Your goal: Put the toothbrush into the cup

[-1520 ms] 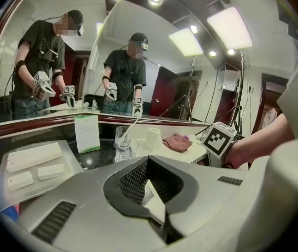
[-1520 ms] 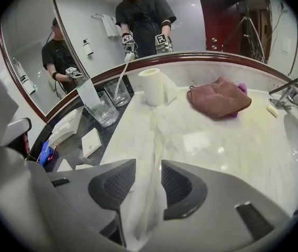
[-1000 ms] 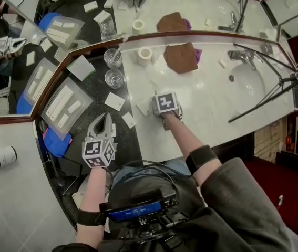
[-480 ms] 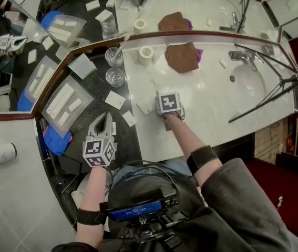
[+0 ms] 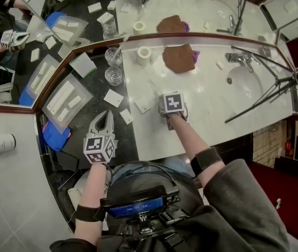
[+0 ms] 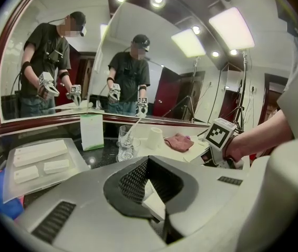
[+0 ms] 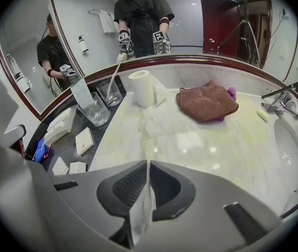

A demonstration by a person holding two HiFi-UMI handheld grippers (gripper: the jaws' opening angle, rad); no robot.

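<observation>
Now, packet [image 7: 141,214] in just-closed right tool [image 7: 148,161]

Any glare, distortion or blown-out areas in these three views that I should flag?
Head view: sharp, evenly lit; wide lens bows the white marble counter edge. Left gripper view: fisheye with black corners; ceiling light panels blow out to white. Right gripper view: same fisheye; small glare spots on the counter; thin white packet near the lens looks slightly soft.

What the white packet [image 7: 141,214] holds cannot be told. The sink [image 7: 290,140] runs off the right gripper view's edge.
</observation>
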